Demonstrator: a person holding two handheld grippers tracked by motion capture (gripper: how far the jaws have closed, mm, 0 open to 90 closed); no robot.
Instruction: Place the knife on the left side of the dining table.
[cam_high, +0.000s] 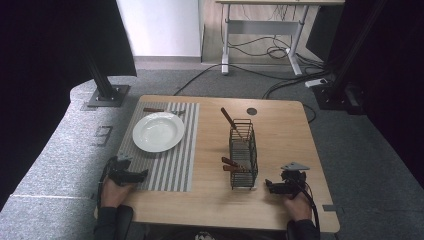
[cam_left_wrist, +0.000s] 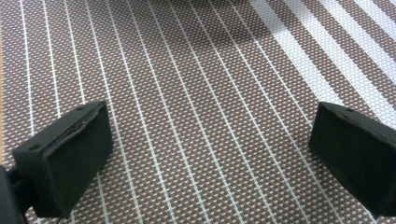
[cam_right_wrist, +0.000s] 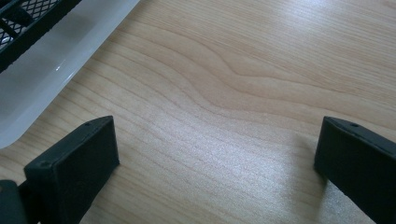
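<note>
A white plate (cam_high: 158, 131) lies on a grey striped placemat (cam_high: 175, 165) on the left half of the wooden table (cam_high: 280, 135). A brown-handled utensil (cam_high: 159, 110) lies on the mat beyond the plate. A black wire basket (cam_high: 243, 152) stands right of the mat with brown-handled cutlery (cam_high: 229, 120) sticking out of it. My left gripper (cam_high: 140, 174) rests at the mat's near left corner, open over bare mat (cam_left_wrist: 205, 116). My right gripper (cam_high: 268, 184) rests on the table by the basket's near right corner, open over bare wood (cam_right_wrist: 219, 121); the basket's white base (cam_right_wrist: 51, 60) shows at its left.
A round dark hole (cam_high: 251, 111) sits near the table's far edge. Beyond the table are grey carpet, black frame posts (cam_high: 102, 80), floor cables (cam_high: 280, 75) and another desk's legs (cam_high: 225, 40). Bare wood lies right of the basket.
</note>
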